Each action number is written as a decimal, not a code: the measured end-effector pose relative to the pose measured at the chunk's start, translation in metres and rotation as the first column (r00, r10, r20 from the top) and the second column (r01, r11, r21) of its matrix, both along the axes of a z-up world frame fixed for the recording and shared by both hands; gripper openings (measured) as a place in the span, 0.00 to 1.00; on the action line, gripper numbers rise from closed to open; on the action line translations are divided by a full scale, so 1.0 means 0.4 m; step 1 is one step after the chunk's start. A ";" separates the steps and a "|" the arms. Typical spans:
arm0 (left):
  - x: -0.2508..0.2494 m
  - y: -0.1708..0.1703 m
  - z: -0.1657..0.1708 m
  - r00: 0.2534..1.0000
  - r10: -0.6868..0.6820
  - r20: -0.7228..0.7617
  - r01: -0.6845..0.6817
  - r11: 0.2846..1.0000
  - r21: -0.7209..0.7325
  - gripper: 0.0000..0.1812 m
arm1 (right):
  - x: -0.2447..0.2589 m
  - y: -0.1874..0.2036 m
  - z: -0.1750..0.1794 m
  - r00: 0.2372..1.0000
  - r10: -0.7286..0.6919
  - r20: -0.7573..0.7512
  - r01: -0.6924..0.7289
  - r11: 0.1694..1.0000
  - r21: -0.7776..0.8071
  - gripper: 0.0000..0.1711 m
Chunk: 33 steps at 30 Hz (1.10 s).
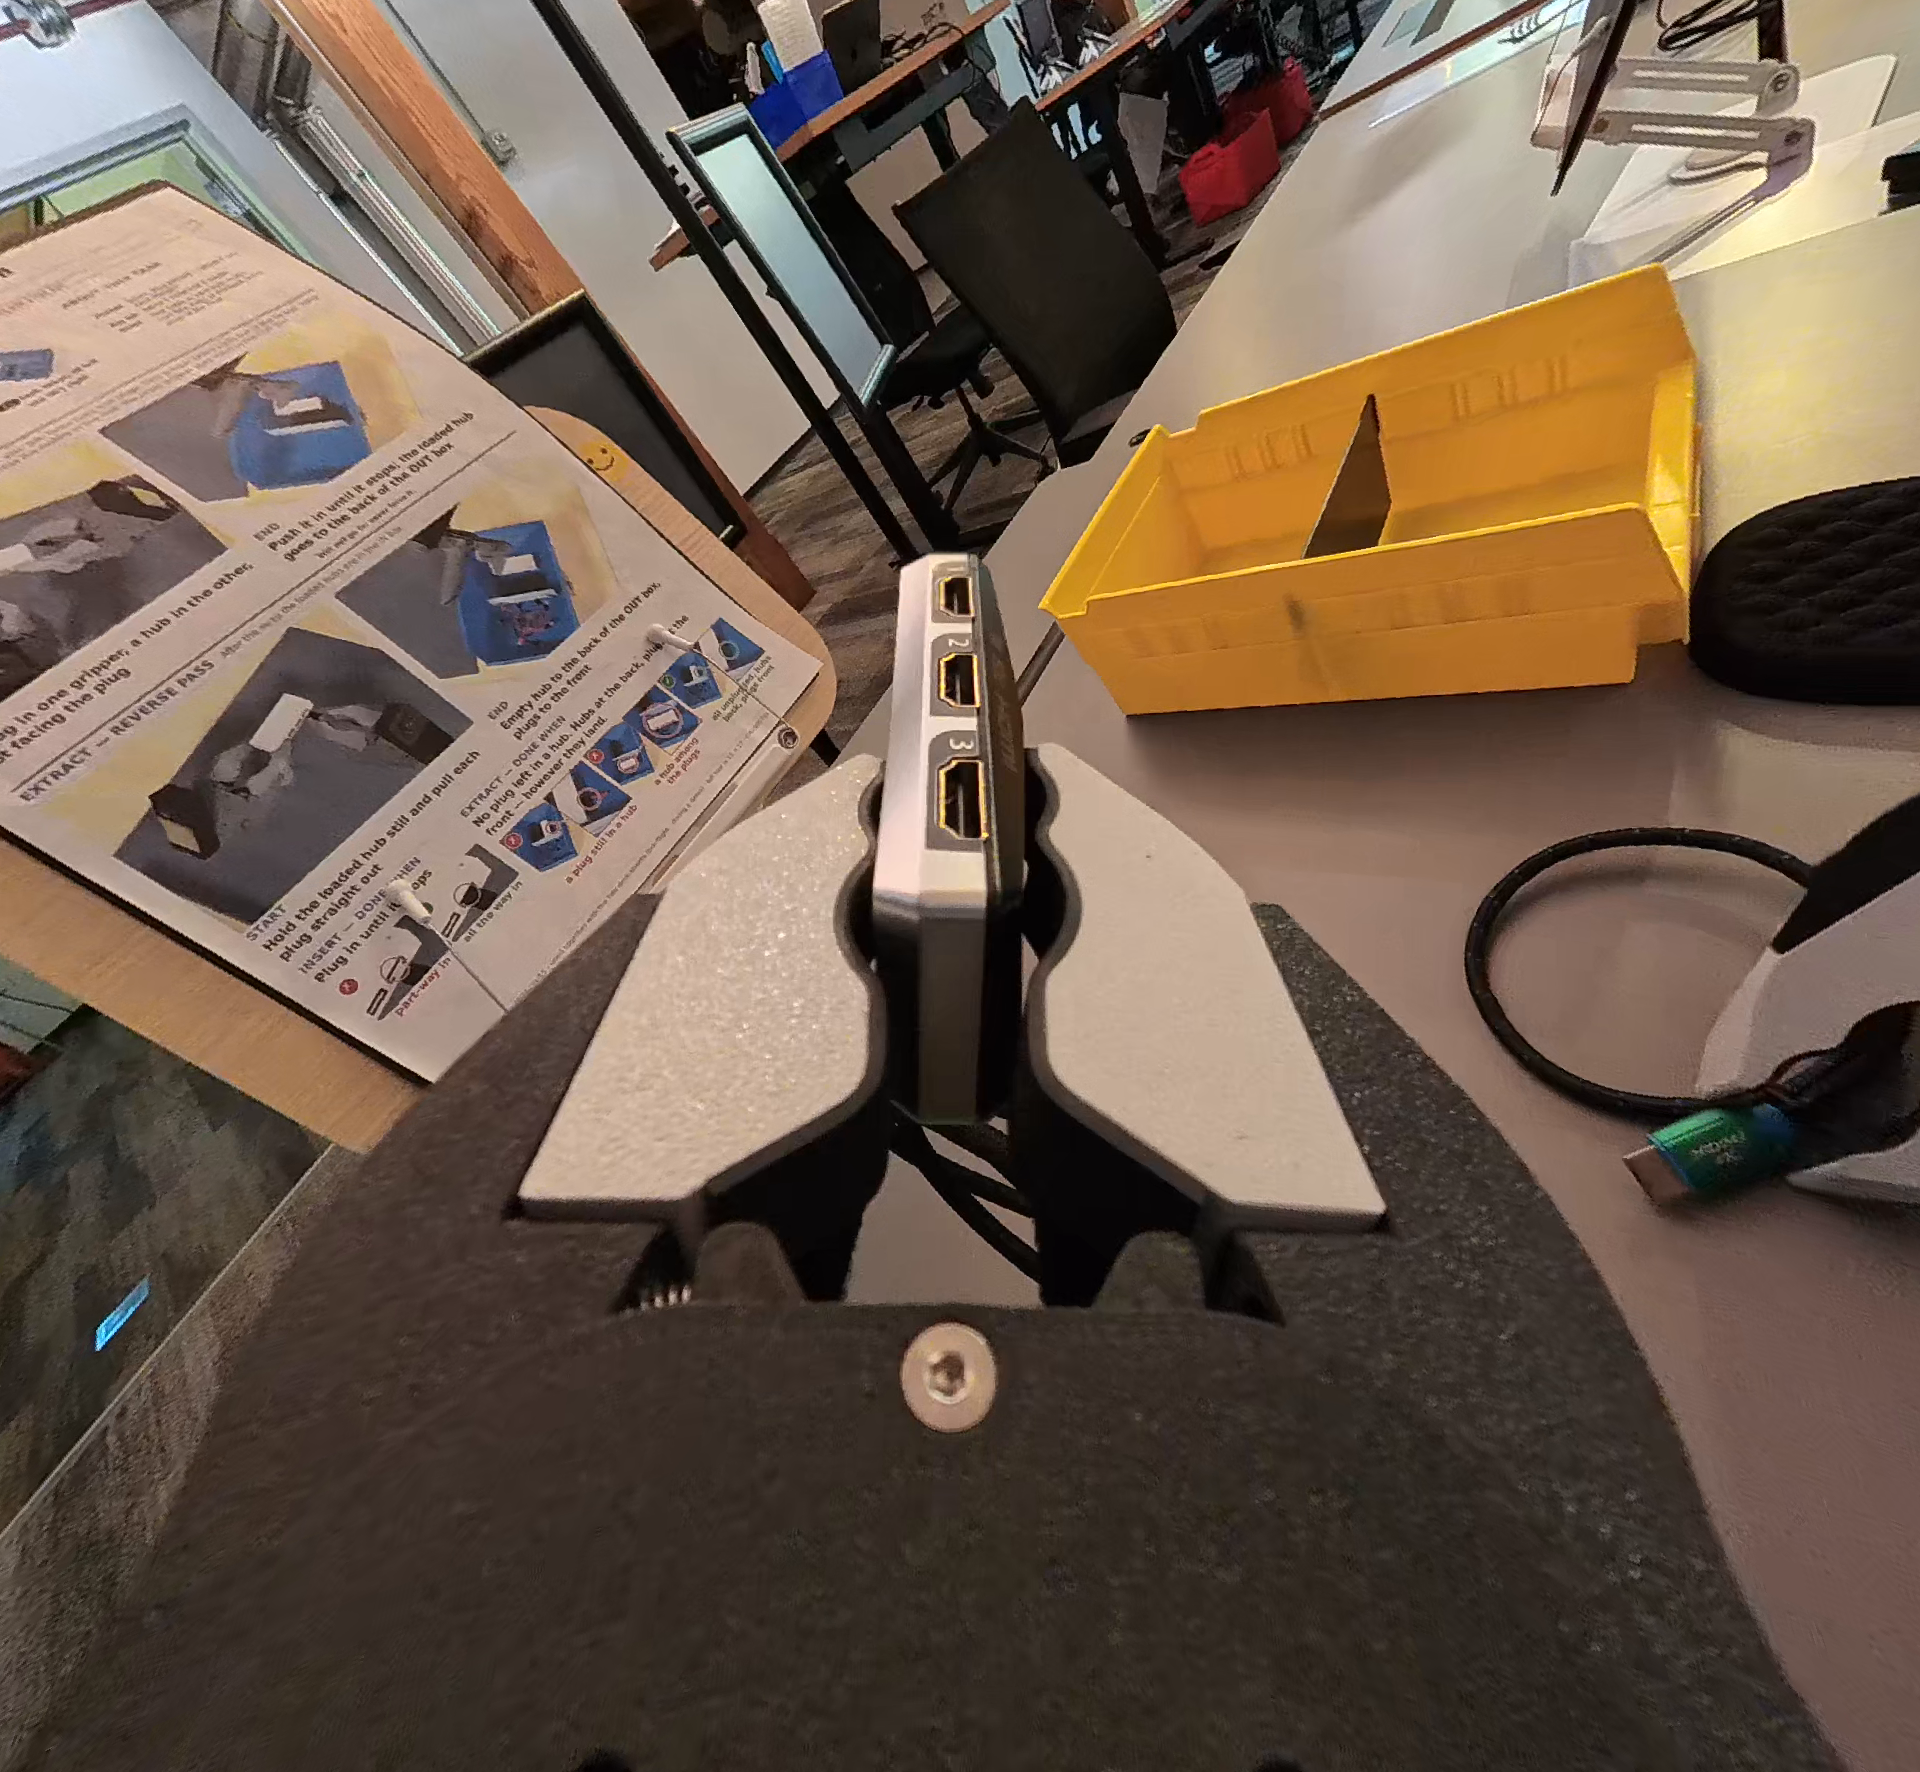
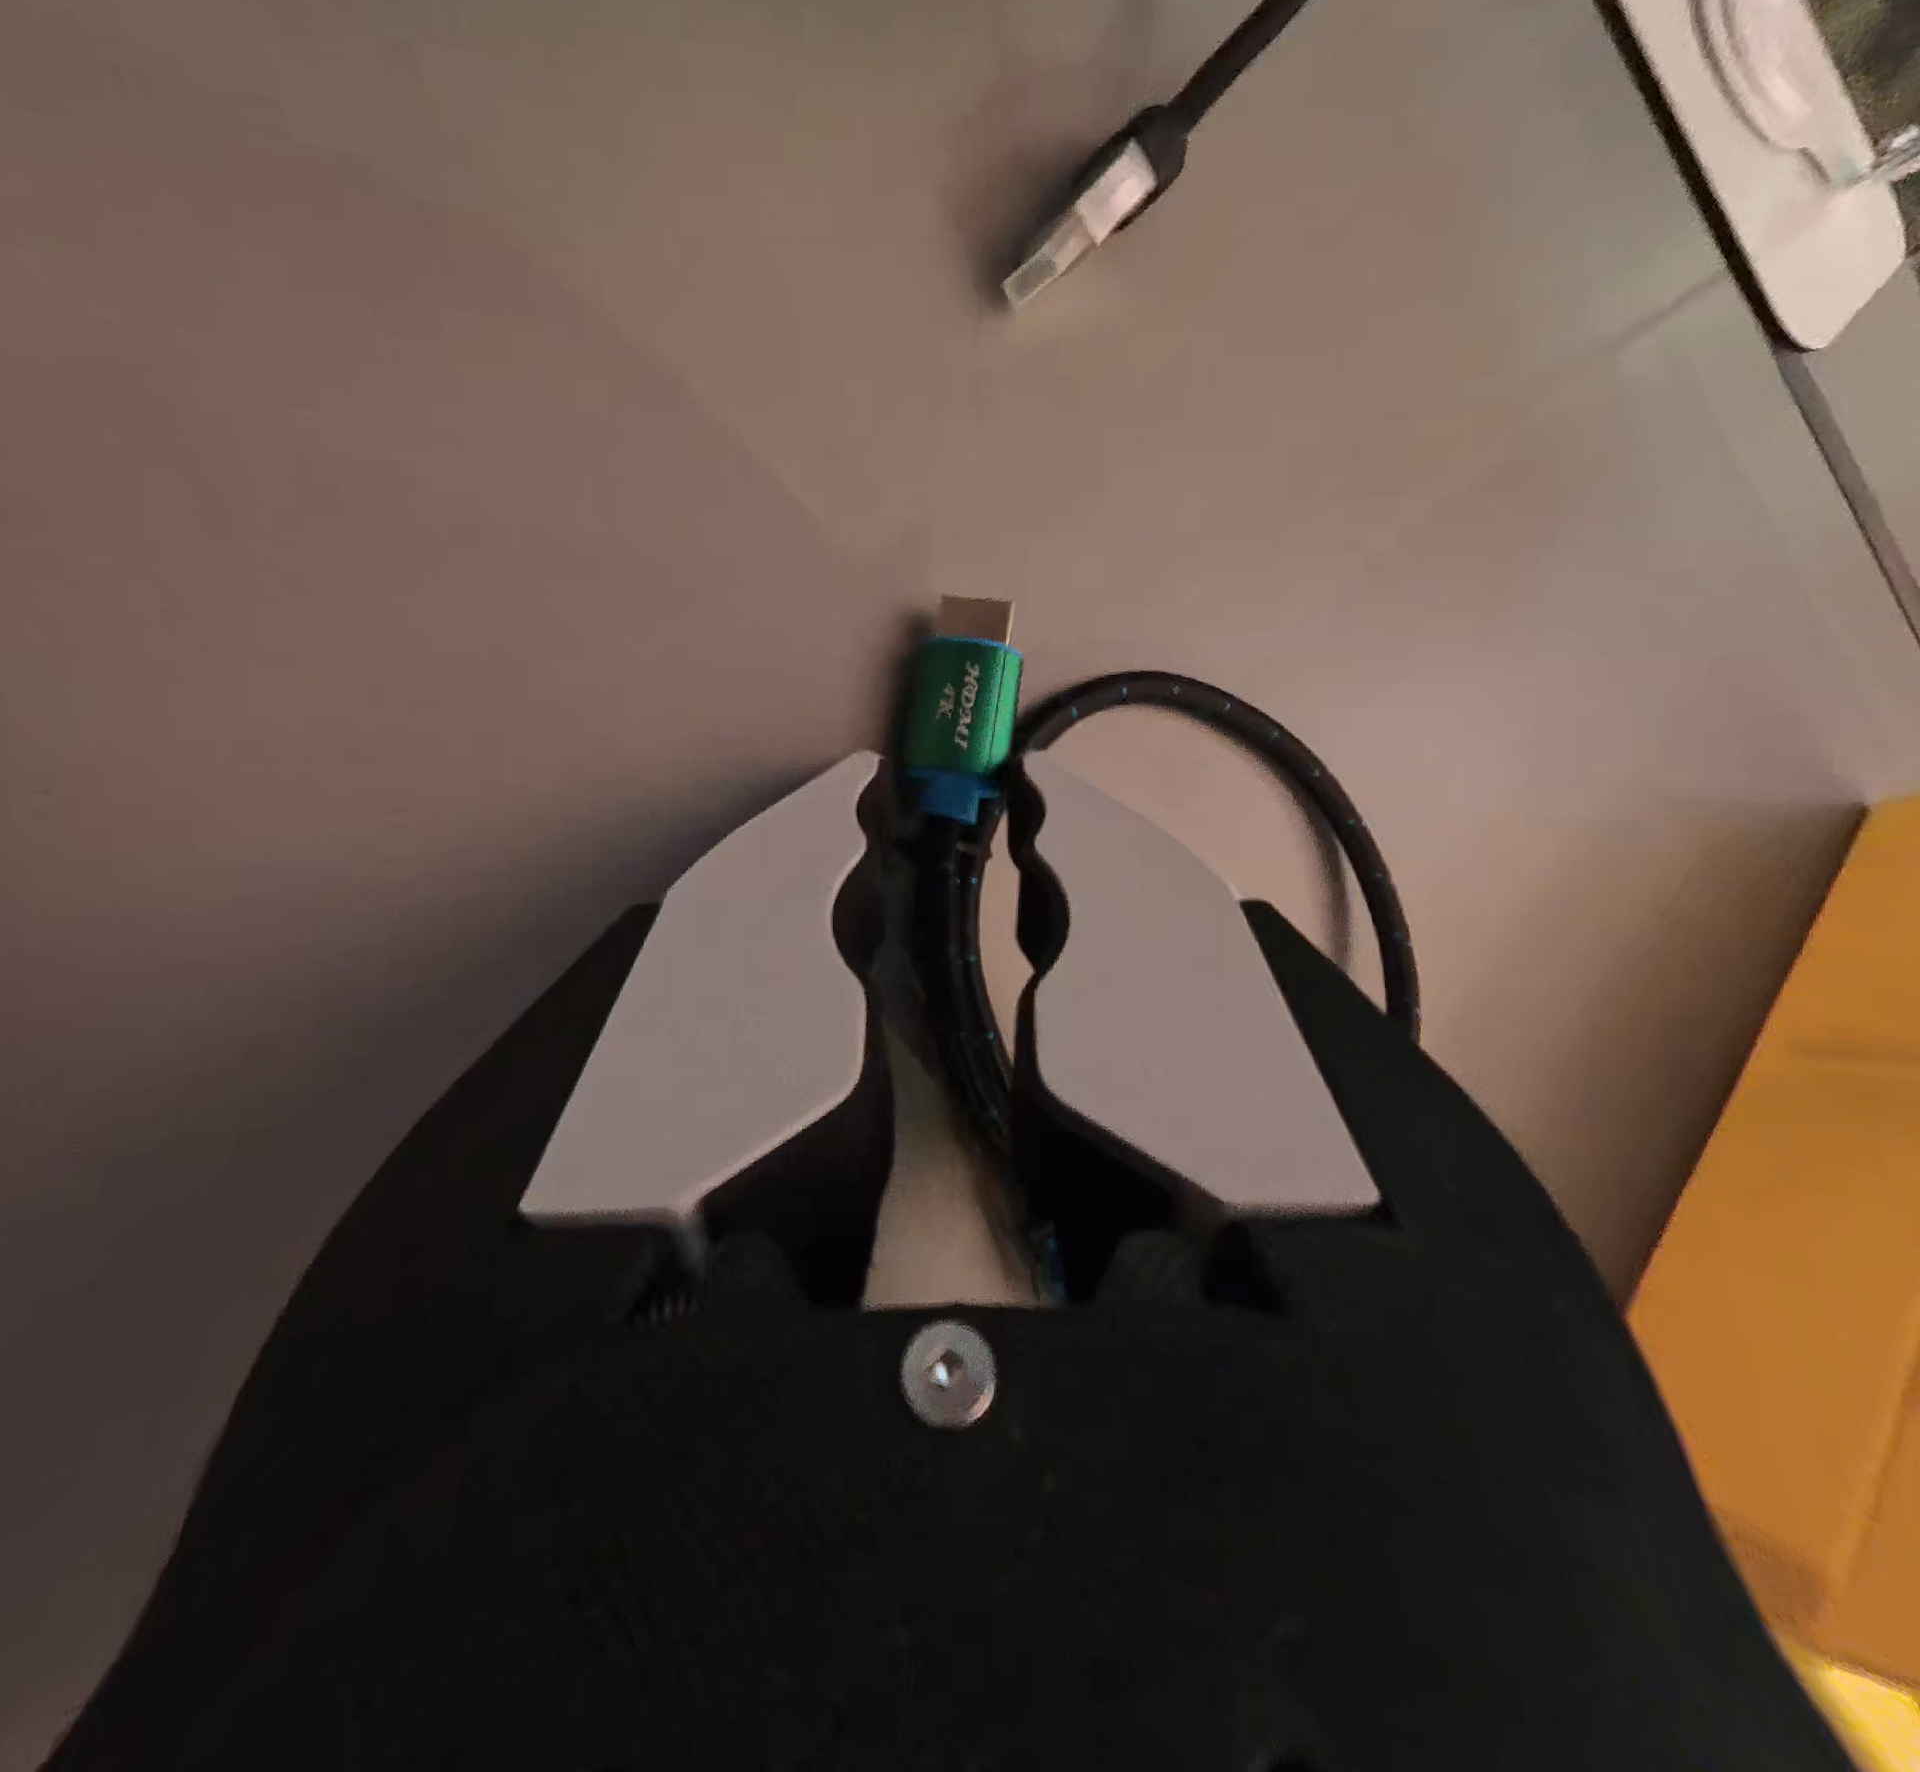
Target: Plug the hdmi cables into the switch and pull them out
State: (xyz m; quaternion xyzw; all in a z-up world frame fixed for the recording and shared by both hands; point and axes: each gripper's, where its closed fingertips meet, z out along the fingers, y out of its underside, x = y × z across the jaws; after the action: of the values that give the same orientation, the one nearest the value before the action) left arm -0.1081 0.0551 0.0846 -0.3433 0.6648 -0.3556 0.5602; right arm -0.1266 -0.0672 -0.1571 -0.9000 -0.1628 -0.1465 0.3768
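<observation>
While the left gripper (image 1: 951, 787) is clamping the switch (image 1: 951, 818) and the right gripper (image 2: 951, 777) is pinching the cable (image 2: 961, 953) behind its plug (image 2: 956, 709), the plug is risking tilting off the port.

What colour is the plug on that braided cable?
Green metal plug shell with a blue collar, clearest in the right wrist view.

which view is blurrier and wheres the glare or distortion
Right wrist view: dim, warm and motion-smeared, worst on the USB plug, though the green HDMI plug stays fairly sharp. Left wrist view: brighter and crisp on the switch, with wide-angle bending at the edges and soft sheen on the table.
</observation>
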 end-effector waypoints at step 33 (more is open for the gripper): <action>0.001 -0.034 -0.002 0.997 -0.066 0.039 0.062 0.994 0.092 0.12 | 0.040 -0.051 0.202 0.896 0.294 -0.331 -0.122 0.882 0.455 0.11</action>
State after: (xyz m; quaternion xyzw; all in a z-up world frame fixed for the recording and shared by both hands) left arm -0.1078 0.0414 0.0840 -0.2883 0.6789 -0.3499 0.5775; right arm -0.1105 -0.0877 -0.0763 -0.7841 -0.1462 0.0465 0.6013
